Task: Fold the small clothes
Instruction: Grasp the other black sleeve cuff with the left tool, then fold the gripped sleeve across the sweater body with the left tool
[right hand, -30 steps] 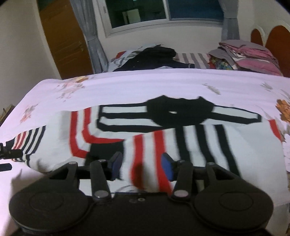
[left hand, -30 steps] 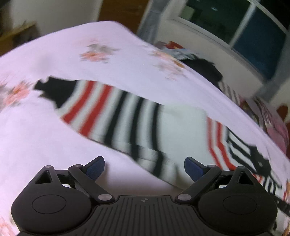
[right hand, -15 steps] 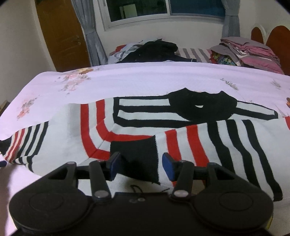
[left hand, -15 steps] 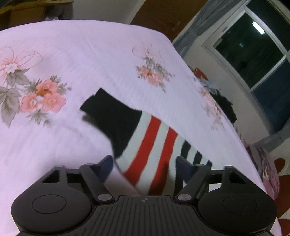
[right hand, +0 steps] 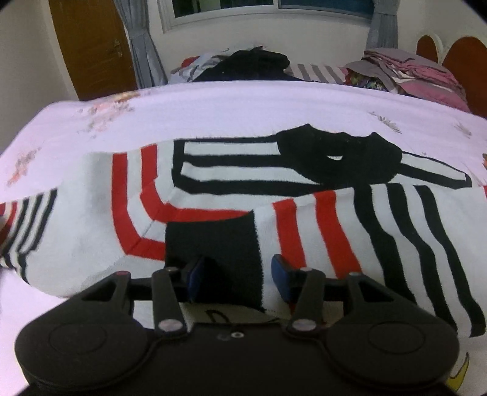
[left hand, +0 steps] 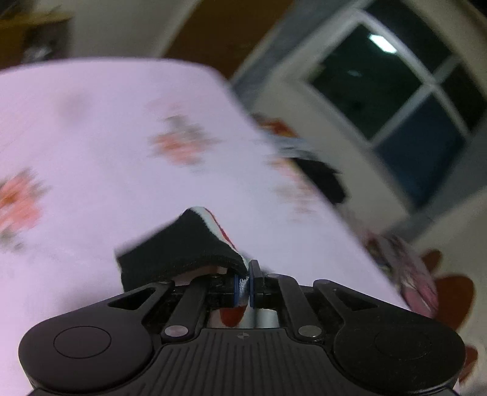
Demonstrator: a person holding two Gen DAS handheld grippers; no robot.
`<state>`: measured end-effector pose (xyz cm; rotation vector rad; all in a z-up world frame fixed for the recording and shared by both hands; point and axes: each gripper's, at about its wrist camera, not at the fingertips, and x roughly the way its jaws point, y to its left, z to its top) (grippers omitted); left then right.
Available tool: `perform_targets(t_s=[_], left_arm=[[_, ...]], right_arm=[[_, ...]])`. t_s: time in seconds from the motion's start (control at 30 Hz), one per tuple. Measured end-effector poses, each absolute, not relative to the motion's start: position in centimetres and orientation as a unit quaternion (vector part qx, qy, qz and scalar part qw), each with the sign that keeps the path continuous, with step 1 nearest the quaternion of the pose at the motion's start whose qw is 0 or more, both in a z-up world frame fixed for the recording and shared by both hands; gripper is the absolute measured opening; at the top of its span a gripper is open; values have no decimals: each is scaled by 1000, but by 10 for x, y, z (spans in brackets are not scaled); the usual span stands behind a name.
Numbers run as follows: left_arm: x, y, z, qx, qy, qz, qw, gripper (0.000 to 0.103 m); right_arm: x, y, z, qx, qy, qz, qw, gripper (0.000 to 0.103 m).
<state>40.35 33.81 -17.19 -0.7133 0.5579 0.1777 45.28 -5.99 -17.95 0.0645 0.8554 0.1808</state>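
1. While the left view is motion-blurred, the left hand-held gripper is clearly pinched tight on the black cuff of the striped sweater; cuff lifted off the bed, white/red knit showing betw. the blue pads.
2. Right hand-held gripper spread wide, jaws either side of the other black cuff, gripping nothing; that cuff lies on the sweater's front.
3. Sweater lies flat across the bed w/ pink floral sheet; black collar on its far side, right sleeve folded over the body.
4. Beyond the sweater, at the bed's far edge: dark clothes pile, folded stack to its right.
5. Behind those: window, curtains, wooden door.
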Motion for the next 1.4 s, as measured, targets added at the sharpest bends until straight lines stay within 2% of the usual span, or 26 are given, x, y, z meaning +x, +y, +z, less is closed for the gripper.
perform_targets(t_s=[0.17, 0.33, 0.57, 0.73, 0.77, 0.8, 0.87, 1.1, 1.23, 1.4], left_arm=[[426, 278, -134, -311, 252, -4, 916, 6], [452, 182, -115, -267, 273, -118, 917, 6], [477, 37, -157, -173, 366, -218, 888, 6], [476, -12, -176, -120, 417, -226, 872, 7], [474, -16, -173, -110, 420, -220, 874, 21], [472, -18, -171, -106, 424, -221, 872, 55], [456, -11, -165, -110, 409, -219, 879, 90], [424, 65, -146, -98, 368, -138, 914, 91], [406, 107, -154, -69, 364, -76, 926, 91], [400, 134, -179, -52, 385, -29, 921, 91]], right_arm=[[438, -82, -163, 53, 394, 84, 914, 47], [422, -121, -148, 71, 378, 64, 921, 47], [396, -186, -141, 88, 368, 14, 925, 48], [384, -214, -145, 95, 372, 2, 923, 51], [384, -216, -145, 96, 371, 2, 924, 53], [384, -217, -145, 97, 369, 2, 925, 54], [386, -217, -143, 99, 365, 10, 926, 55], [400, -169, -137, 73, 359, 82, 927, 62], [415, -129, -145, 31, 365, 110, 924, 70], [430, -97, -162, -33, 378, 103, 920, 70]])
